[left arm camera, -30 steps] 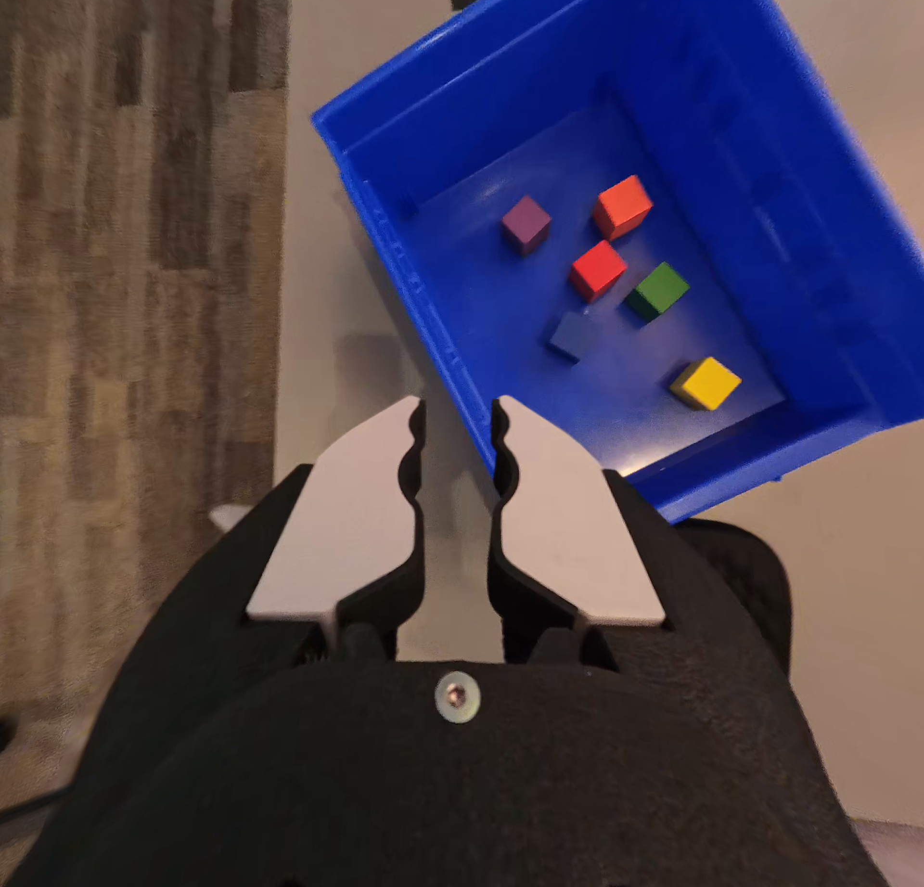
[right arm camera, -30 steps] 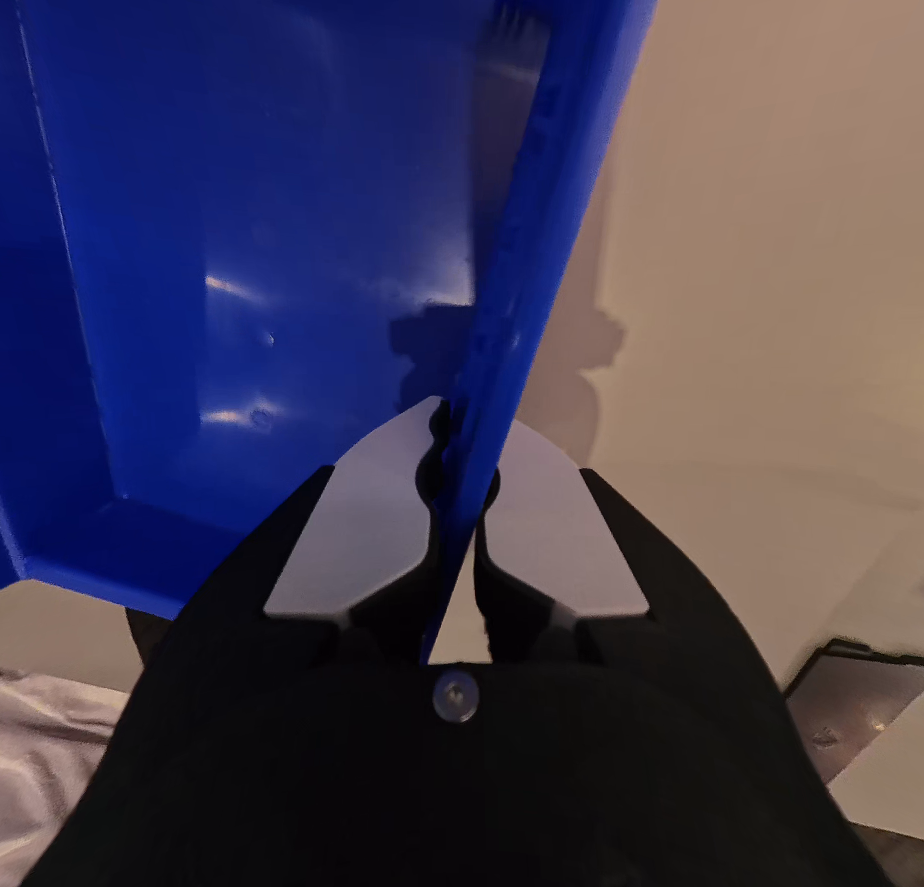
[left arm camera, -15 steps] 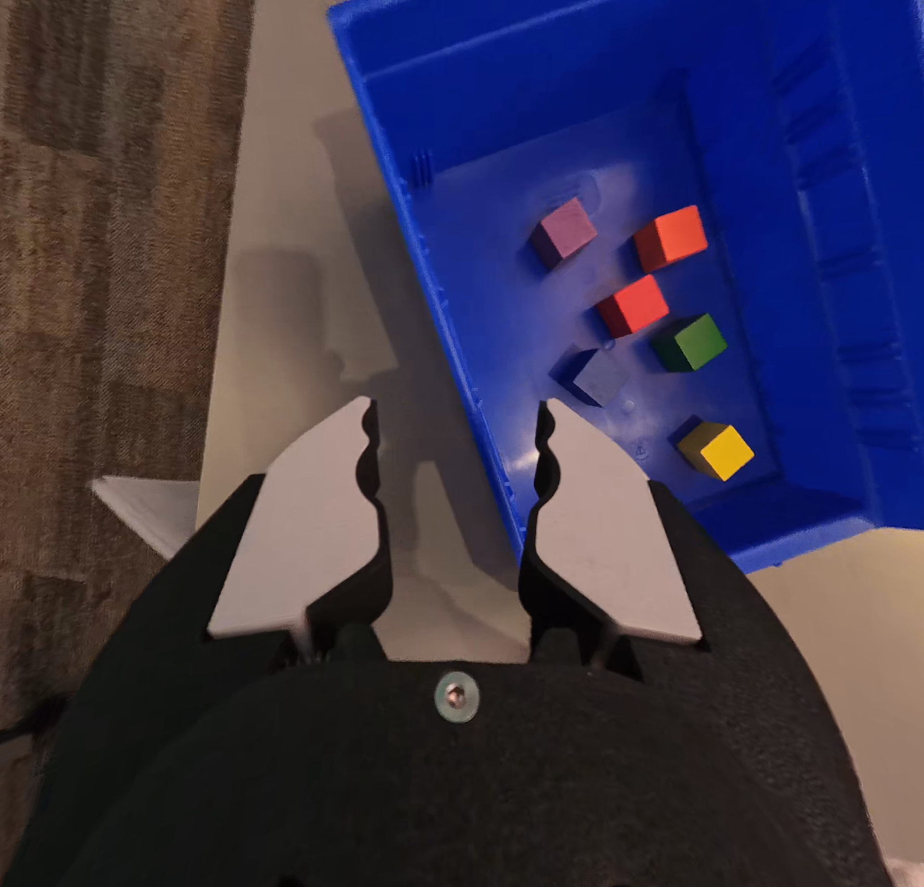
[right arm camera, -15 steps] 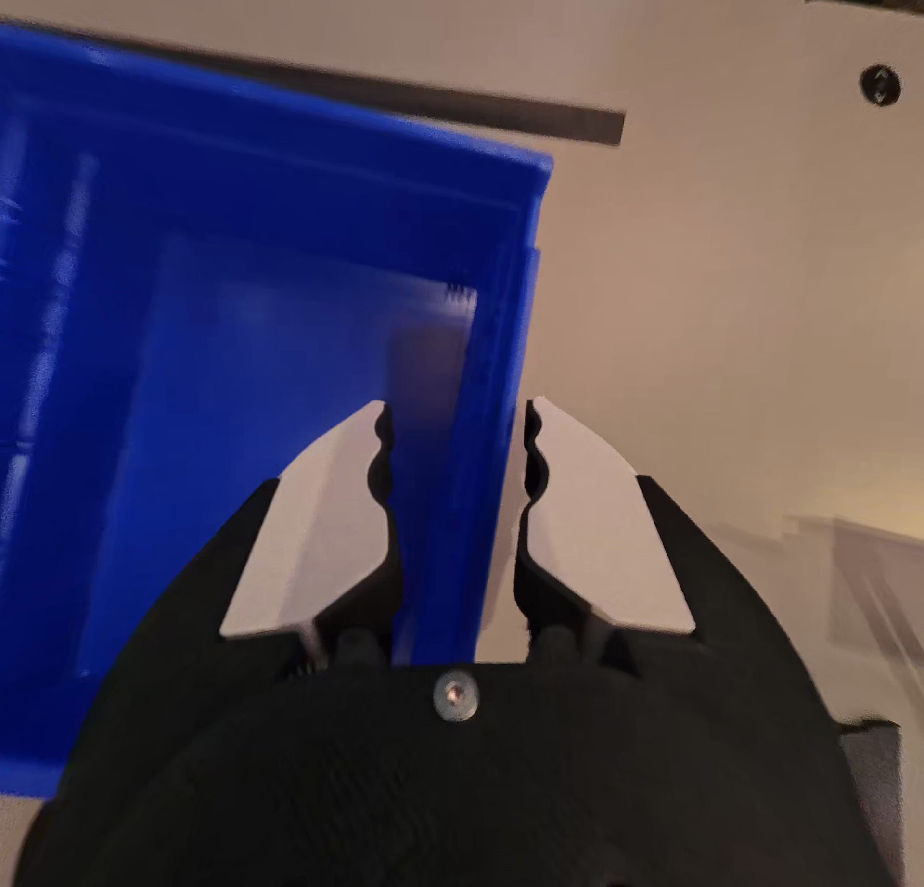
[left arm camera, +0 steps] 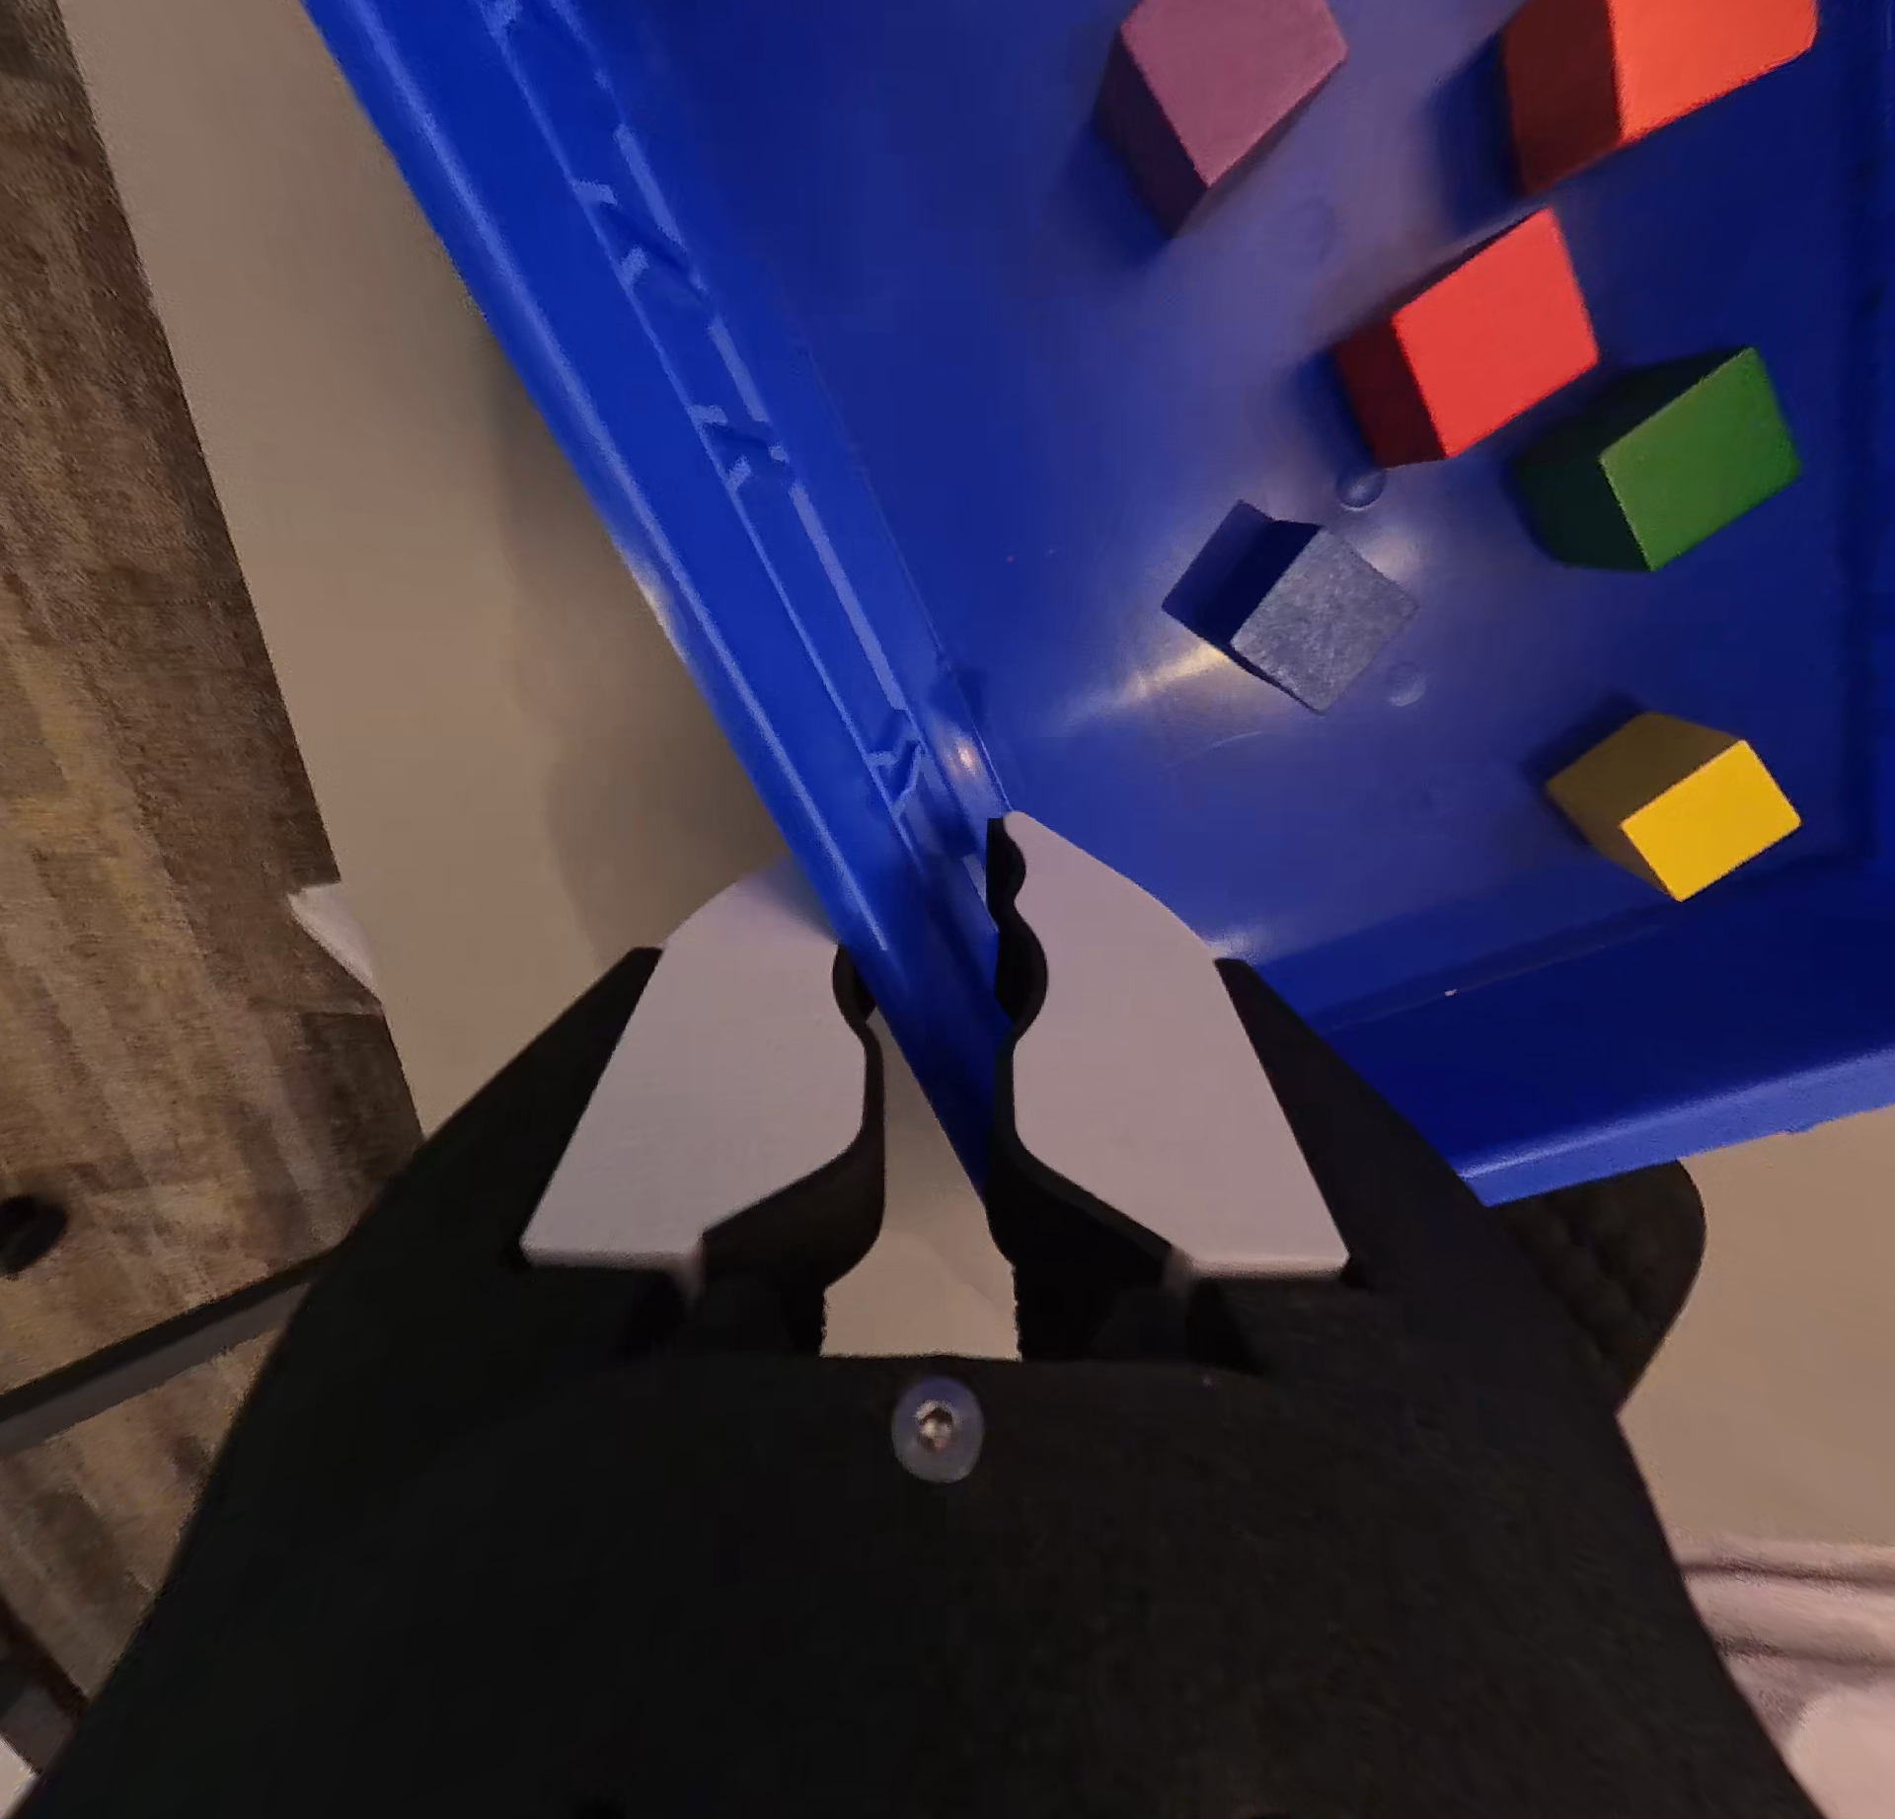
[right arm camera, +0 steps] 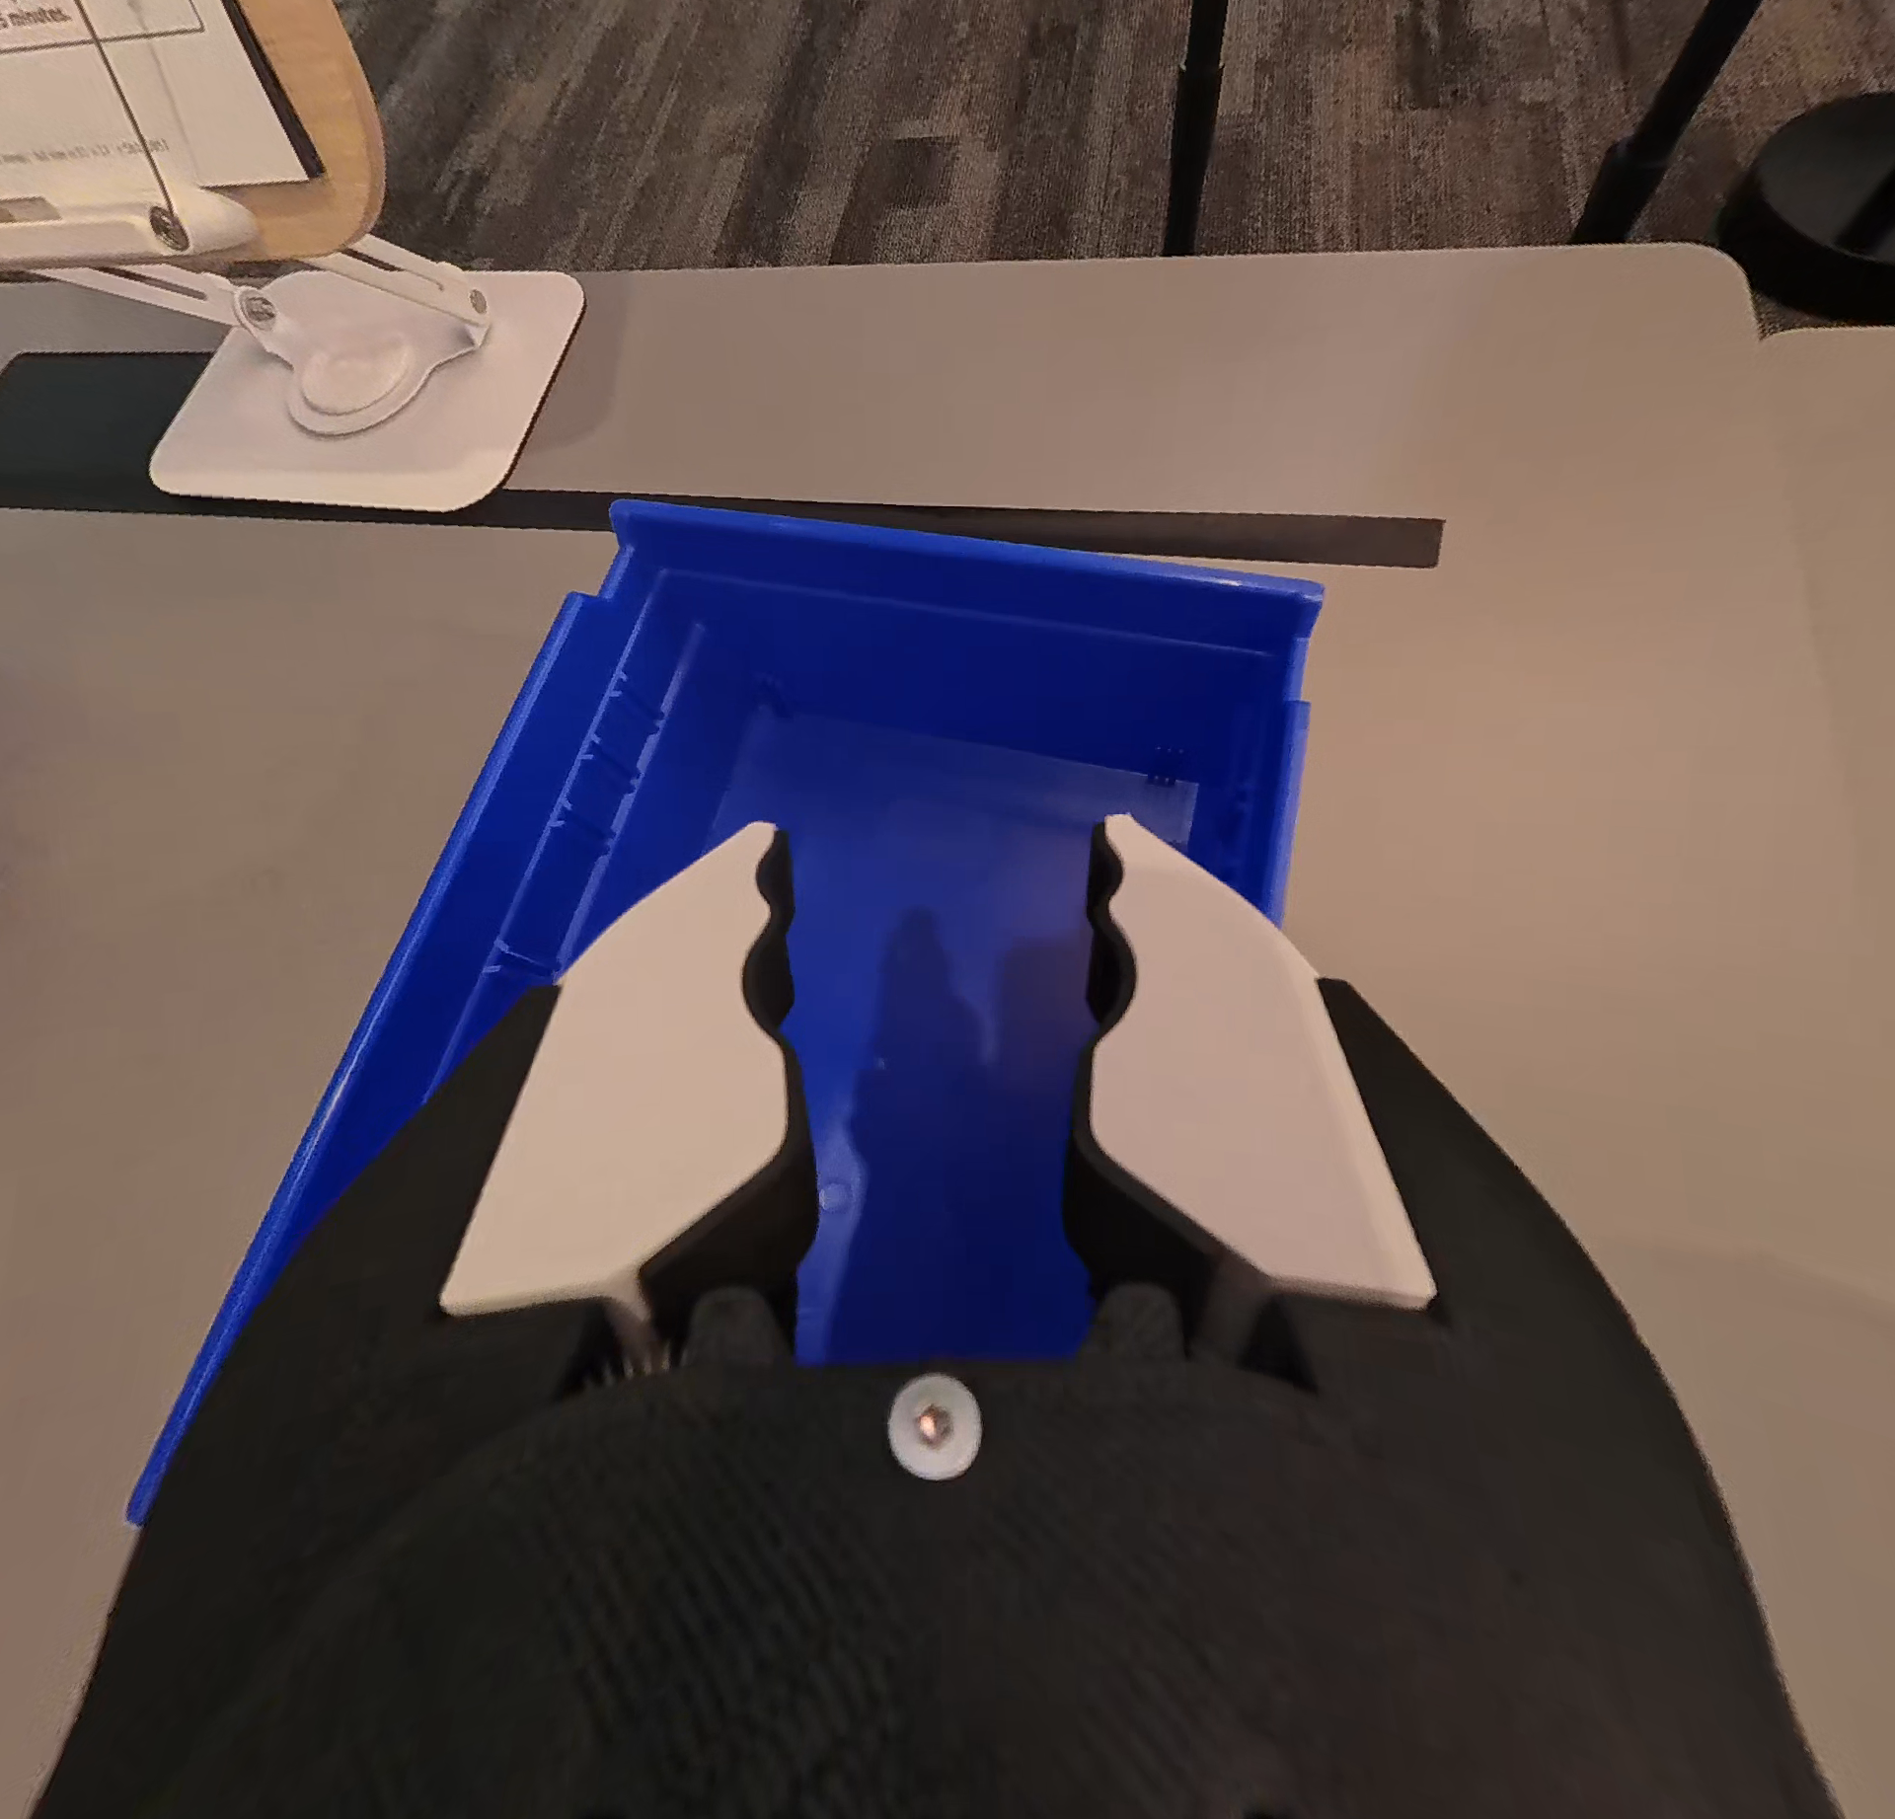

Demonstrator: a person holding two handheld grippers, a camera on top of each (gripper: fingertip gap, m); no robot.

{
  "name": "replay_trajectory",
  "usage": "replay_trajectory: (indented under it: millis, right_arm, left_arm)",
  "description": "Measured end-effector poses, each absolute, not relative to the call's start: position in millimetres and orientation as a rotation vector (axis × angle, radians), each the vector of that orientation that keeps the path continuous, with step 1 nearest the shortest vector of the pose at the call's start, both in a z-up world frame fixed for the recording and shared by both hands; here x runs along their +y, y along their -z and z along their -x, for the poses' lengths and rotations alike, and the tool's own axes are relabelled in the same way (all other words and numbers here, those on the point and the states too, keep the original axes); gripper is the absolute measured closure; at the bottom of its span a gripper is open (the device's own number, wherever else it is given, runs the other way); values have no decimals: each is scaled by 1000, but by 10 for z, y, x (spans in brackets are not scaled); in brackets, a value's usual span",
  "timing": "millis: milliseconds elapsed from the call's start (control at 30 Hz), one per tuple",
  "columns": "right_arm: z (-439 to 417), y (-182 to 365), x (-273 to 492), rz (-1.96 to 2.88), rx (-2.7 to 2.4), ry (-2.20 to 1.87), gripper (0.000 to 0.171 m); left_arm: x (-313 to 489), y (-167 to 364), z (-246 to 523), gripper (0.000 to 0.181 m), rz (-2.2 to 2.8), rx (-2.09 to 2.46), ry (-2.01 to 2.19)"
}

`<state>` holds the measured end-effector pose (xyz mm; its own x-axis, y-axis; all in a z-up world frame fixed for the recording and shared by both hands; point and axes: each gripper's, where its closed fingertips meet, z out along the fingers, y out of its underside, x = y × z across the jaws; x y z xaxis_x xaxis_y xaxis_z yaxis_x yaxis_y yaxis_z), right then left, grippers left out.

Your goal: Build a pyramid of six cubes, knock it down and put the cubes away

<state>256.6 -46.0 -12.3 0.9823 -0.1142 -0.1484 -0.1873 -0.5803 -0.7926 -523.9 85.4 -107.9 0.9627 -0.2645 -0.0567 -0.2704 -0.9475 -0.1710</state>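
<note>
A blue bin lies on the beige table. In the left wrist view it holds several cubes: purple, orange, red, green, blue and yellow. My left gripper is shut on the bin's left side wall near its front corner, one finger outside and one inside. My right gripper is open and empty, hovering above the bin. The cubes do not show in the right wrist view.
A white stand carrying a wood-edged board stands at the table's back left. A dark strip runs across the table behind the bin. The table edge and carpet floor lie left of the bin. The grippers' ends are close to 80 cm from one another.
My right gripper let go of the bin's right wall, opened and pulled back above the bin. My left gripper opened wide, moved forward and closed on the left wall.
</note>
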Motion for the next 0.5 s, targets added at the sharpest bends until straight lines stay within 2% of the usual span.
replay_trajectory:
  millis: [333,500]
  right_arm:
    - [-2587,437,-407,2284,189,-112,116]
    - [-2921,546,-545,2360,269,123,117]
  left_arm:
    - [1134,1065,4855,166,2770,796,-46]
    - [1143,1071,4797,163,2747,844,-88]
